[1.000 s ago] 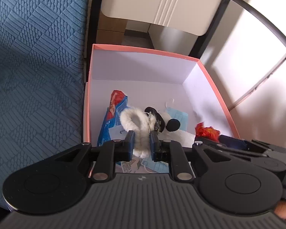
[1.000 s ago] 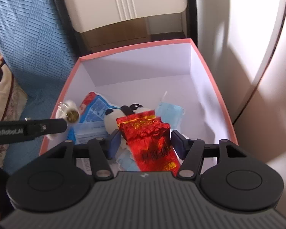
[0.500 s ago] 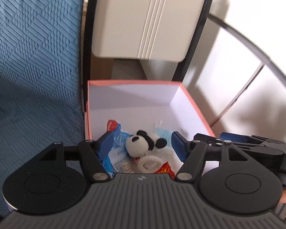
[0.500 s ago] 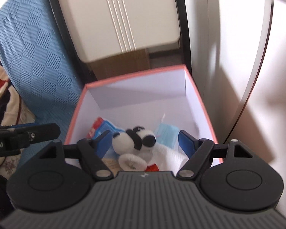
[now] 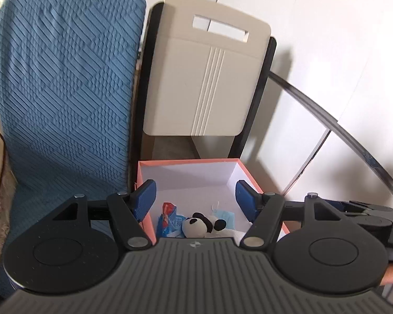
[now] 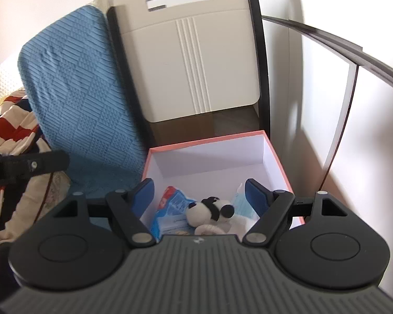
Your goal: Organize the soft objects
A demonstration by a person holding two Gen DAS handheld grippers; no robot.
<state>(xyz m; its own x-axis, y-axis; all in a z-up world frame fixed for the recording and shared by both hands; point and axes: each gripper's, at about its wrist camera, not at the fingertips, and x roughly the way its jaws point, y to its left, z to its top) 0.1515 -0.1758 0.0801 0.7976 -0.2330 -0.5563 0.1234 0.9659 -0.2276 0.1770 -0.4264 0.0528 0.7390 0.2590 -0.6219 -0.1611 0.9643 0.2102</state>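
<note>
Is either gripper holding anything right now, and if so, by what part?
Nothing is held. The left gripper and right gripper both stand open and empty above the pink box; the panda plush lies loose inside it.

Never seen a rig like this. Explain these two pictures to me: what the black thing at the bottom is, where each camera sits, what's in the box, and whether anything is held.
Each picture comes from a camera mounted on a hand-held gripper, looking forward along its two blue-padded fingers. A person carries one in each hand; there is no robot arm. The left gripper and the right gripper both stand open above a pink-rimmed box, holding nothing. Inside lie a panda plush, a blue packet and a light blue face mask. Behind stand a blue textured cushion and a beige chair back.
</note>
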